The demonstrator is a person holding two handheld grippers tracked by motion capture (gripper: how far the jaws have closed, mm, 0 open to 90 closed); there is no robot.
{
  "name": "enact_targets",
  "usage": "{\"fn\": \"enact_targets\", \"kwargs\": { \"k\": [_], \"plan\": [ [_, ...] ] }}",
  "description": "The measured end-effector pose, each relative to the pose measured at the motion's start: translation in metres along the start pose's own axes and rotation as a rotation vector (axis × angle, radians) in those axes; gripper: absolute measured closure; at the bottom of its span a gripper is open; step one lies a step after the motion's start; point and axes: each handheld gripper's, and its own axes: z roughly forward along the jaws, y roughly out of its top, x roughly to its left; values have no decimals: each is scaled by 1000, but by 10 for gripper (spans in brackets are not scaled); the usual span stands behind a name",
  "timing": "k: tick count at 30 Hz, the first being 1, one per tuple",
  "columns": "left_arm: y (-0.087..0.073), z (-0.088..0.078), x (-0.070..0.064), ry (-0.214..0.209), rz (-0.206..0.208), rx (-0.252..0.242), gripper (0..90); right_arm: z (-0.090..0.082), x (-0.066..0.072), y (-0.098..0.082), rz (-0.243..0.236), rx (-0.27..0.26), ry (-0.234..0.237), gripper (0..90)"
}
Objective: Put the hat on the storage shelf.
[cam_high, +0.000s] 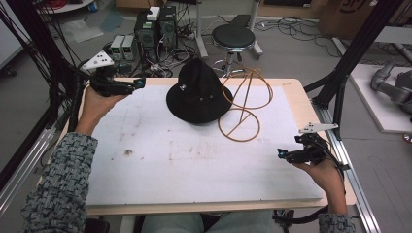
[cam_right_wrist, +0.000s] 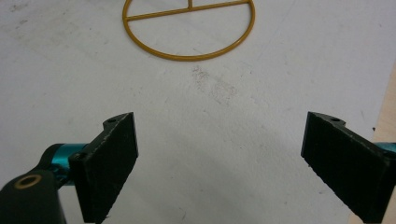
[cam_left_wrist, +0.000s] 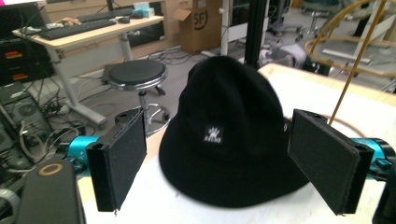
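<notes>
A black bucket hat (cam_high: 199,94) with a small white logo sits on the white table mat (cam_high: 194,160) at the back centre. Right beside it stands a yellow wire stand (cam_high: 241,104) made of rings and a rod. My left gripper (cam_high: 141,83) is held at the table's back left, open, its jaws pointing at the hat (cam_left_wrist: 233,135) from a short distance. At the front right, my right gripper (cam_high: 281,153) is open above the bare mat, facing the stand's base ring (cam_right_wrist: 189,29).
A black stool (cam_high: 233,39) and electronics boxes (cam_high: 155,29) with cables sit on the floor behind the table. Black frame posts (cam_high: 340,77) rise at the right and left sides. The wooden table edge (cam_high: 311,111) runs along the right.
</notes>
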Motion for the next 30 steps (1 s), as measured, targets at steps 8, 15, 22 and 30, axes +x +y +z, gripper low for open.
{"fn": "enact_targets", "kwargs": {
  "k": [8,15,22,30],
  "plan": [
    [14,22,-3,-44,-11,-33,197,0,1,0,-5,-6,-3,105],
    [25,38,1,-57,-14,-60,199,0,6,-4,-6,-11,1,106],
    [36,54,5,-52,-11,-85,198,-5,8,-10,1,-27,-23,106],
    [44,80,2,-43,-29,-85,198,-7,11,-14,-4,-25,-27,106]
  ]
}}
